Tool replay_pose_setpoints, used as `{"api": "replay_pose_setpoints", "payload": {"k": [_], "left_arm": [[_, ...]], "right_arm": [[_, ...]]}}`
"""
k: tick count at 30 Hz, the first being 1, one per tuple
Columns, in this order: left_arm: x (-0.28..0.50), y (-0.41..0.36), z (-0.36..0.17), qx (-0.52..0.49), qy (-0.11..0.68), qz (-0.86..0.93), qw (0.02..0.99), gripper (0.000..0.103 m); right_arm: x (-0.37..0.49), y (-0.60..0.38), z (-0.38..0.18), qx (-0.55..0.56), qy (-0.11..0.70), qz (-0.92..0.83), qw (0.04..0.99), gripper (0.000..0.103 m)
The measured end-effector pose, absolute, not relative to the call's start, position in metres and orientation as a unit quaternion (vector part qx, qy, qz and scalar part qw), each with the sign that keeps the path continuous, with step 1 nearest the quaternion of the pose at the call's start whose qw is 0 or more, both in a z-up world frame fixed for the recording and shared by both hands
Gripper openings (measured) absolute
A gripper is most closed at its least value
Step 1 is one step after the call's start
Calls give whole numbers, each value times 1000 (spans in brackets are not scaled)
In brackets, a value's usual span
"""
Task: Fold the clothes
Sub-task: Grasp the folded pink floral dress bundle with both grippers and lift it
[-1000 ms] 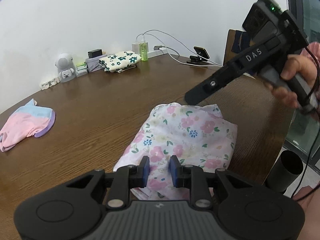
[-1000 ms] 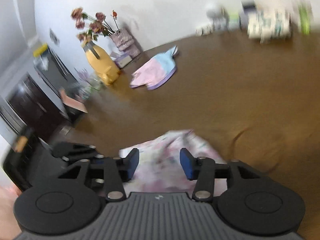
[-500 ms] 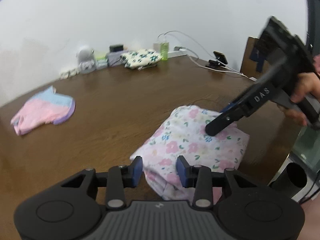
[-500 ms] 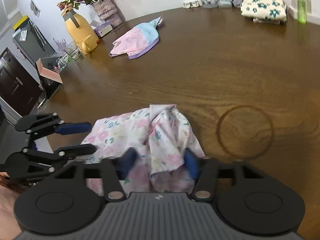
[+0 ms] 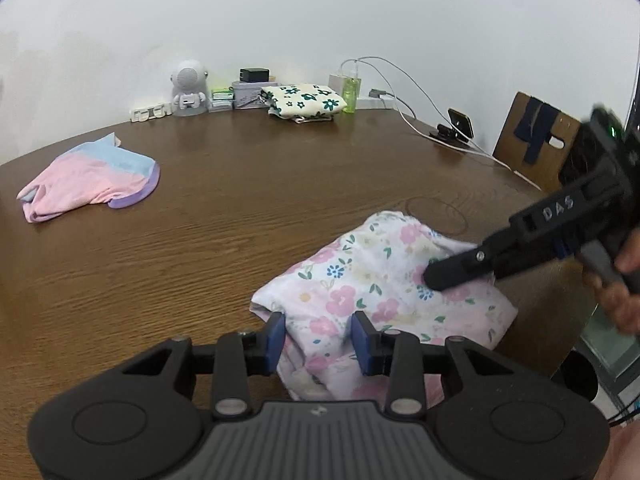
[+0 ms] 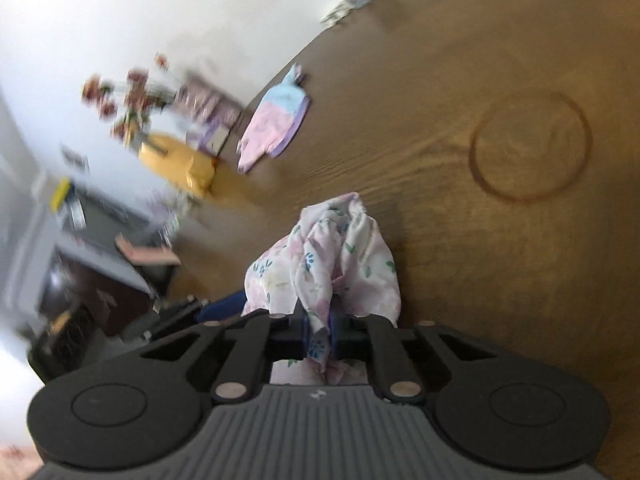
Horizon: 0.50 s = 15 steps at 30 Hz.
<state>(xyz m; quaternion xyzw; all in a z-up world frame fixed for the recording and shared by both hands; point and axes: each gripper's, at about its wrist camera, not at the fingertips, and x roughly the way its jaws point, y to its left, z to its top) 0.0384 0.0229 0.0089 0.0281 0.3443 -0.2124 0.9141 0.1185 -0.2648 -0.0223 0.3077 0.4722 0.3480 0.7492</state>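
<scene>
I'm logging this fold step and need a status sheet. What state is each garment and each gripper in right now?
Pink floral garment: crumpled, unfolded, on the wooden table.
Right gripper: jaws closing, pinching a bunch of the floral garment.
Left gripper: jaws closing, apart, cloth between the pads, not pressed.
Pink and blue garment: loose, lying flat.
Cream floral garment: folded, by the wall.
</scene>
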Motion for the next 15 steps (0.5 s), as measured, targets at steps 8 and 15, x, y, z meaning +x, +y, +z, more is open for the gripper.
{"api": "replay_pose_setpoints", "payload": {"k": [8,15], "left_arm": [[29,49,30,-14,338,-196,920,62],[40,64,24,-83,393,-177,898,70]], "right_arm": [[113,-269,-2,274,436,360,778,50],[125,-263,28,170,437,338,816,75]]}}
